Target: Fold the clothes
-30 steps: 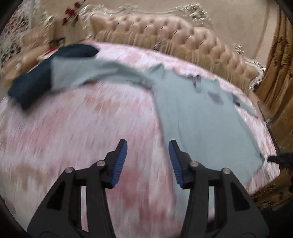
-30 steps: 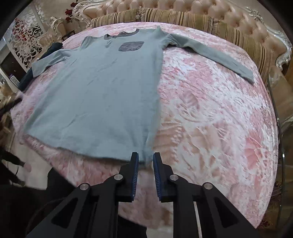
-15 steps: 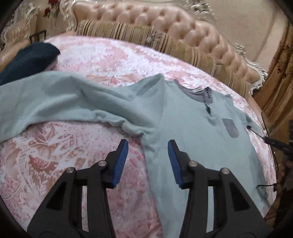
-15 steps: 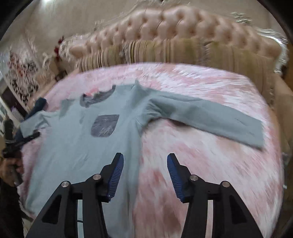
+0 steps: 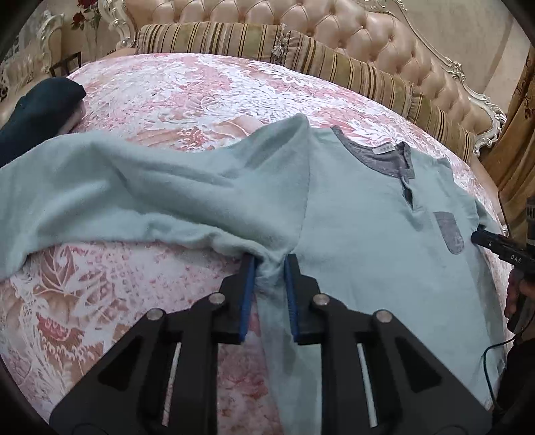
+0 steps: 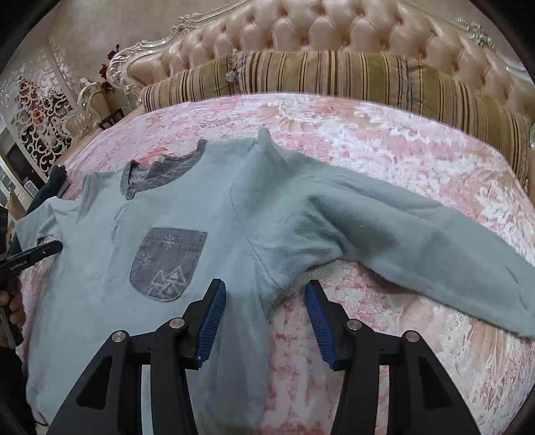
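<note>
on bed (image 5: pixel 187 87) | shirt (image 5: pixel 361 241) flat, collar toward headboard (image 5: pixel 334 23) | sleeves sideways

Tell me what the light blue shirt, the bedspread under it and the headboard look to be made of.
Light blue shirt: soft, matte knit, maybe cotton or fleece; its surface is fuzzy and bunches in rounded folds where the left gripper pinches it.
Bedspread: pink, velvet-like fabric; its raised floral pattern catches light.
Headboard: glossy button-tufted leather or imitation, cannot tell which.

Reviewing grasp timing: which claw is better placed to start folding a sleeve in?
Left. The left claw already pinches the shirt at the underarm; the right claw is open, only straddling its underarm.
</note>
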The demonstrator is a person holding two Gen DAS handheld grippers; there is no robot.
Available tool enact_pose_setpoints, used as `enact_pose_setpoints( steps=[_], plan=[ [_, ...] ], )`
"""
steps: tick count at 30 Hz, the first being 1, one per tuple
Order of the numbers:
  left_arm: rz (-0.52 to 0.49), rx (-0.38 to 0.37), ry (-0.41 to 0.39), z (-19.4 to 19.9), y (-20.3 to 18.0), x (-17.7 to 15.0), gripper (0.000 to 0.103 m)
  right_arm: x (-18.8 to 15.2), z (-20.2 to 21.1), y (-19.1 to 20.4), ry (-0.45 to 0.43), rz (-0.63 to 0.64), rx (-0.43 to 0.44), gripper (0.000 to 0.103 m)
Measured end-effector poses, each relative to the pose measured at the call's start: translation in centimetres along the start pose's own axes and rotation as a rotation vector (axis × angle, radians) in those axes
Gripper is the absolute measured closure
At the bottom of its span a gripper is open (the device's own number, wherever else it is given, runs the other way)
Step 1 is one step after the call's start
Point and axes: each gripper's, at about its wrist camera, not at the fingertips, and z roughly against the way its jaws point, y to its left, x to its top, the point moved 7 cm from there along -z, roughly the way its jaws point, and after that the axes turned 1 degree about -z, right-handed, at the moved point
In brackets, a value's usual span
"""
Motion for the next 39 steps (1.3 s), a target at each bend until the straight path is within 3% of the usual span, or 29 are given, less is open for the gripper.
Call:
enact_pose_setpoints(
  steps=[2, 5, 8, 28, 31, 34, 39],
  plan=[
    [-0.005, 0.004, -0.005, 0.1, 0.3, 0.0, 0.089, -0.1, 0.0, -0.1, -0.006, 0.011, -0.025, 0.078],
    [-0.016, 0.015, -0.009, 0.0, 0.2, 0.1, 0.090, -0.2, 0.1, -0.1, -0.004, 0.033, -0.020, 0.091],
    [-0.022, 0.027, -0.015, -0.1, 0.2, 0.2, 0.091, -0.2, 0.1, 0.6, -0.018, 0.081, -0.045, 0.095],
    [0.008, 0.048, -0.035, -0.2, 1.6, 0.1, 0.091, 0.0, -0.3, -0.6, -0.034, 0.090, -0.105, 0.096],
    [0.007, 0.026, -0.029, -0.1, 1.7, 0.2, 0.087, 0.1, -0.3, -0.7, -0.024, 0.087, -0.091, 0.096],
    [0.015, 0.009, -0.046, 1.3, 1.8, 0.0, 0.069, 0.1, -0.3, -1.0, -0.019, 0.053, -0.051, 0.094],
    [0.029, -0.003, -0.089, 4.5, 2.2, -0.5, 0.069, 0.1, 1.4, -1.1, -0.015, 0.056, -0.052, 0.087]
  ],
)
